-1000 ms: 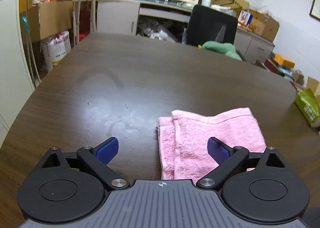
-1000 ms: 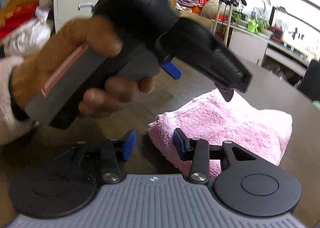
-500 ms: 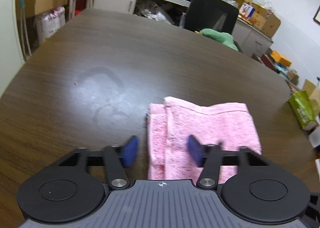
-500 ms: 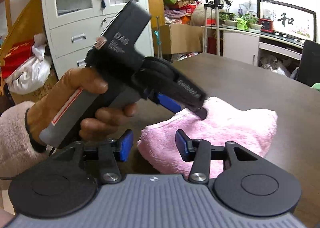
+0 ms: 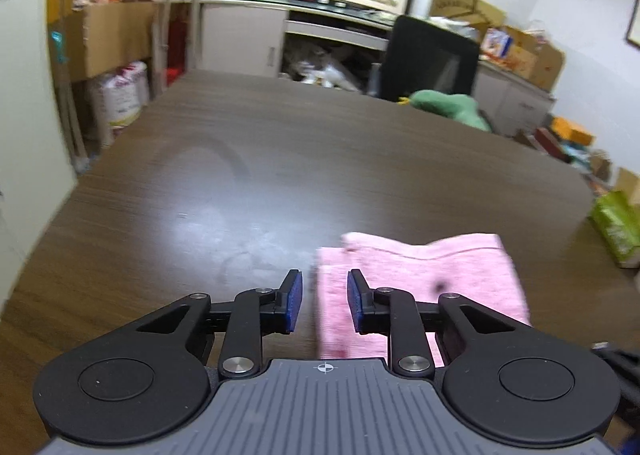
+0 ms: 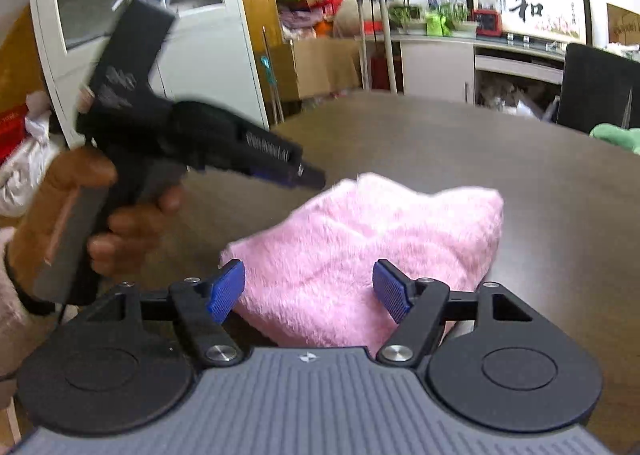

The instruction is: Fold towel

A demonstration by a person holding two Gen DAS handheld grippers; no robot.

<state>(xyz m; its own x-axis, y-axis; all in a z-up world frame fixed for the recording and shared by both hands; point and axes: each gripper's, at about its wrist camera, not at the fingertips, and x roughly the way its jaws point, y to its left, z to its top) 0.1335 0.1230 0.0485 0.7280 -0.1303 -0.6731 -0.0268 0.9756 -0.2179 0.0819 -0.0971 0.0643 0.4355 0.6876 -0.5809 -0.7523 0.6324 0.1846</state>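
Note:
A folded pink towel (image 5: 424, 279) lies on the dark wooden table (image 5: 280, 159), near its front edge. My left gripper (image 5: 323, 305) hangs above the towel's left edge with its blue pads a narrow gap apart and nothing between them. In the right wrist view the towel (image 6: 360, 239) lies just ahead of my right gripper (image 6: 308, 291), whose pads stand wide apart and empty above the towel's near edge. The left gripper (image 6: 308, 175) shows there too, held in a hand at the left, above the towel's far left corner.
A black office chair (image 5: 428, 55) and a green cloth (image 5: 448, 107) are at the table's far side. A green packet (image 5: 616, 227) lies at the right edge. Cabinets (image 6: 132, 35) and boxes line the walls.
My left gripper's pads have closed from wide open to a narrow gap and it has lifted. My right gripper's pads have opened wider. The towel has not moved.

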